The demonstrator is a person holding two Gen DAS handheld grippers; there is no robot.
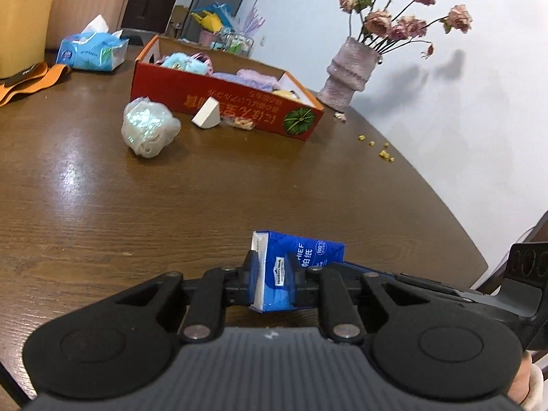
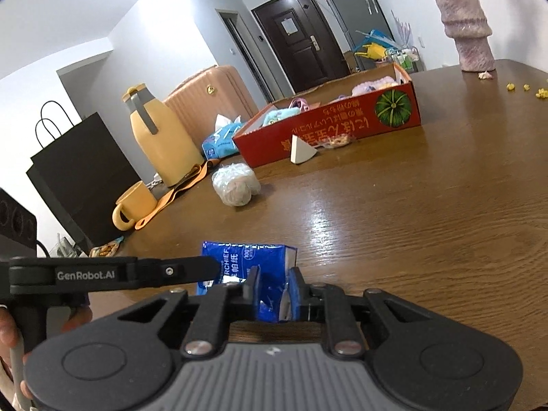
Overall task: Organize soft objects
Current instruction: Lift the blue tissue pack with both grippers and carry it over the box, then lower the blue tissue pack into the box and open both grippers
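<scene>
While both grippers clamp the same blue tissue pack (image 1: 291,267), it sits low over the near edge of the brown table (image 1: 171,198). The left gripper (image 1: 270,267) pinches one end of the pack, and the right gripper (image 2: 274,289) squeezes the other, crumpling the wrapper between its fingers. Farther back stands a red box (image 1: 233,106) with soft plush things inside. Just in front of the box lie a white wedge sponge (image 1: 206,112) and a bundled clear plastic bag (image 1: 149,130), well apart from the pack. A vase (image 1: 349,75) of flowers stands beside the box.
</scene>
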